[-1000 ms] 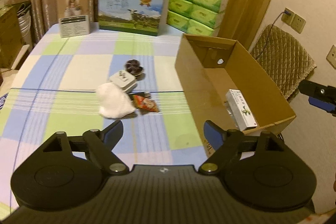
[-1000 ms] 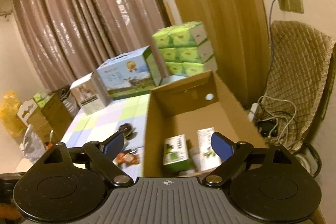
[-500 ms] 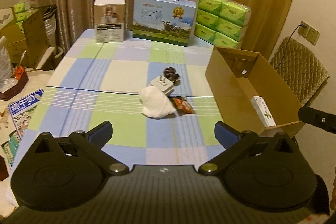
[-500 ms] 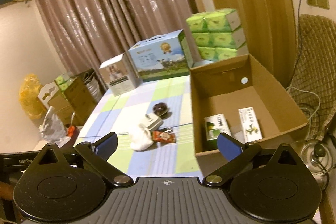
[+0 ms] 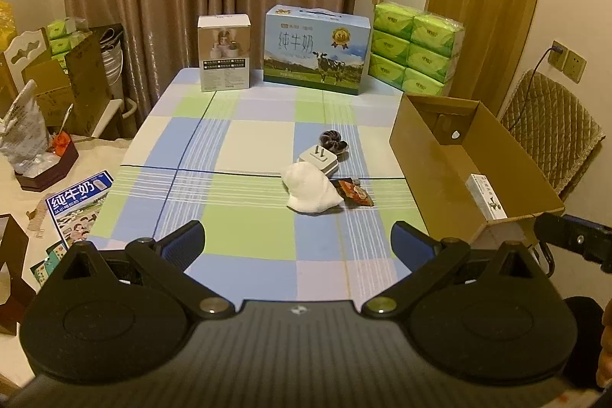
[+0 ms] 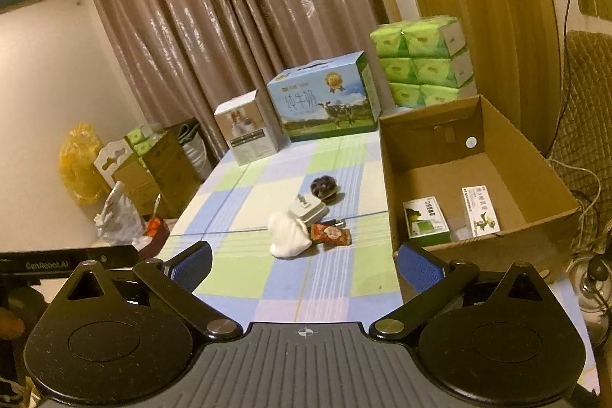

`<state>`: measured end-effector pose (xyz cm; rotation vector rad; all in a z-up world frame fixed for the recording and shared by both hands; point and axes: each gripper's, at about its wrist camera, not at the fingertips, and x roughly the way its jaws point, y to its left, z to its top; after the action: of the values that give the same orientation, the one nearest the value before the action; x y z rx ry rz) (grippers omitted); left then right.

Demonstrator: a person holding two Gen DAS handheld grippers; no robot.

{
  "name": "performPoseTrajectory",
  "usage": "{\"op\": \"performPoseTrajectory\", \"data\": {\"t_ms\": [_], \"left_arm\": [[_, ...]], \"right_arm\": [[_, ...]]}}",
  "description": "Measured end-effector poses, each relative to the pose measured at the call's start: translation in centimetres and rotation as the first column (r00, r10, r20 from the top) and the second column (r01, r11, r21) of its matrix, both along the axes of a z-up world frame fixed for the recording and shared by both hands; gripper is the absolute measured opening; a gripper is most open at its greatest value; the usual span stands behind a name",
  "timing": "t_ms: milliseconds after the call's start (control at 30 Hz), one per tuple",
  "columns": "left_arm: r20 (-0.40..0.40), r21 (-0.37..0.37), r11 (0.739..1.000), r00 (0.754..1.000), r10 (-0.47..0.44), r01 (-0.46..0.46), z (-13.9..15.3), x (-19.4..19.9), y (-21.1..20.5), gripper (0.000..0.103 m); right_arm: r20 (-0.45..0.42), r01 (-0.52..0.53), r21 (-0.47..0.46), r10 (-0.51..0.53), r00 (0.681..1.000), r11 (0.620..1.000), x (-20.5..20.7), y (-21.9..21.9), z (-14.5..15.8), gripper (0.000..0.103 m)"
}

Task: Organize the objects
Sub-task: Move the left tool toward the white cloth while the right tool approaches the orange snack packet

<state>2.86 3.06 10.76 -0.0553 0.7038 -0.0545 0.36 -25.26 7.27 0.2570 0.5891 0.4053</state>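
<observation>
An open cardboard box (image 5: 428, 155) (image 6: 394, 194) stands at the table's right edge; it holds a green-white carton (image 6: 424, 218) and a white carton (image 6: 480, 211) (image 5: 485, 195). Mid-table lie a white cloth (image 5: 311, 192) (image 6: 287, 234), a white plug adapter (image 5: 319, 157) (image 6: 308, 209), a dark round object (image 5: 332, 139) (image 6: 323, 186) and a red snack packet (image 5: 354, 192) (image 6: 331, 234). My left gripper (image 5: 297, 241) and right gripper (image 6: 305, 262) are open and empty, held above the table's near edge, well back from the objects.
A milk carton case (image 5: 315, 50), a white product box (image 5: 225, 52) and stacked green tissue packs (image 5: 415, 48) line the table's far edge. A padded chair (image 5: 550, 129) stands right of the cardboard box. Boxes, bags and papers (image 5: 76, 205) clutter the floor left.
Both grippers have pulled back and up from the table and box, so more of the table and room shows. Both stay open. The objects have not moved.
</observation>
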Motion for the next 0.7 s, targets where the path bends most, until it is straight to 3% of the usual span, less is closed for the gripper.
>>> {"op": "performPoseTrajectory", "data": {"t_ms": [400,700], "left_arm": [[0.048,0.016,0.999,0.998,-0.049,0.049,1.0,0.0,1.4,0.102],[0.041,0.024,0.997,0.997,-0.070,0.069,-0.6,2.3,2.6,0.102]], "right_arm": [[0.038,-0.047,-0.109,0.051,0.998,0.993,-1.9,2.4,-0.1,0.101],[0.042,-0.093,-0.181,0.102,0.994,0.979,-1.3,4.8,-2.0,0.100]]}}
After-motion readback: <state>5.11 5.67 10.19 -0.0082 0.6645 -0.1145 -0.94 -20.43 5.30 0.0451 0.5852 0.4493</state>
